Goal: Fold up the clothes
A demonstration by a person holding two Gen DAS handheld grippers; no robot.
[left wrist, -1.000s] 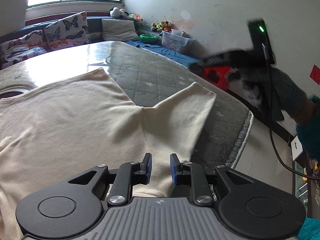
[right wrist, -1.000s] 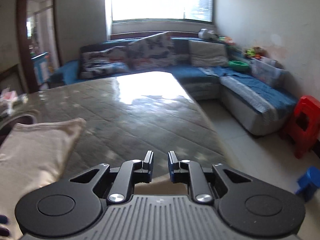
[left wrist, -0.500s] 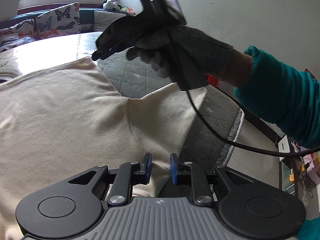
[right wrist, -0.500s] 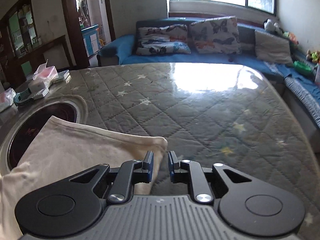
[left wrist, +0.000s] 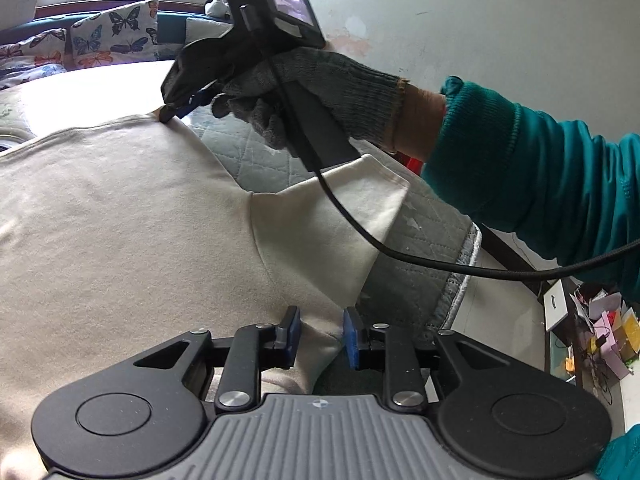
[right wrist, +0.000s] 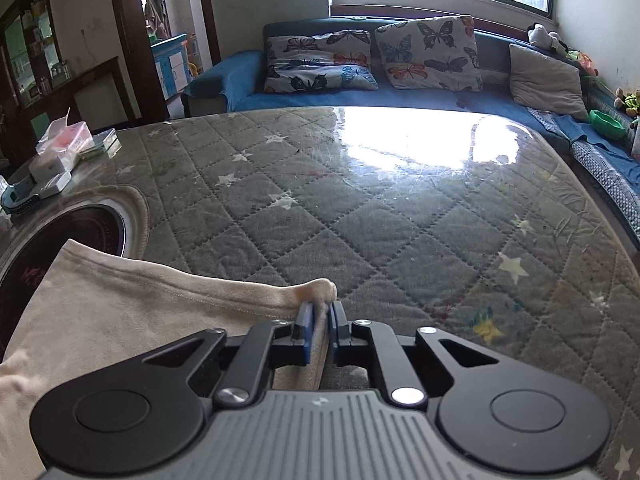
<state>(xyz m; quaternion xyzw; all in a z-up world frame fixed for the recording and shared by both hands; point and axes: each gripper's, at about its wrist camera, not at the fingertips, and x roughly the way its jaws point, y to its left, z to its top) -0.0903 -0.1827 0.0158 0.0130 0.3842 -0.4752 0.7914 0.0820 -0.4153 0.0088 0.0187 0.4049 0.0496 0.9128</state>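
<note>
A cream T-shirt (left wrist: 120,220) lies spread on the quilted table, its short sleeve (left wrist: 340,208) pointing toward the table's right edge. My left gripper (left wrist: 322,336) hovers low over the shirt's near edge by the sleeve. Its jaws are opening; a fold of cloth sits between the pads without being pressed. Farther away, a gloved hand (left wrist: 320,92) holds my right gripper (left wrist: 170,114) at the shirt's far corner. In the right wrist view, the right gripper (right wrist: 320,316) is shut on that corner of the T-shirt (right wrist: 120,312), and the cloth bunches just past the pads.
The grey star-quilted table cover (right wrist: 360,220) stretches ahead. A round dark recess (right wrist: 60,248) lies partly under the shirt at left, with small boxes (right wrist: 60,152) beyond. A blue sofa with butterfly cushions (right wrist: 424,52) stands behind. The right gripper's cable (left wrist: 440,264) hangs past the table edge (left wrist: 460,280).
The right gripper swung left across the table, came down at the shirt's far corner and closed on it. The left gripper stayed put and its jaws widened.
</note>
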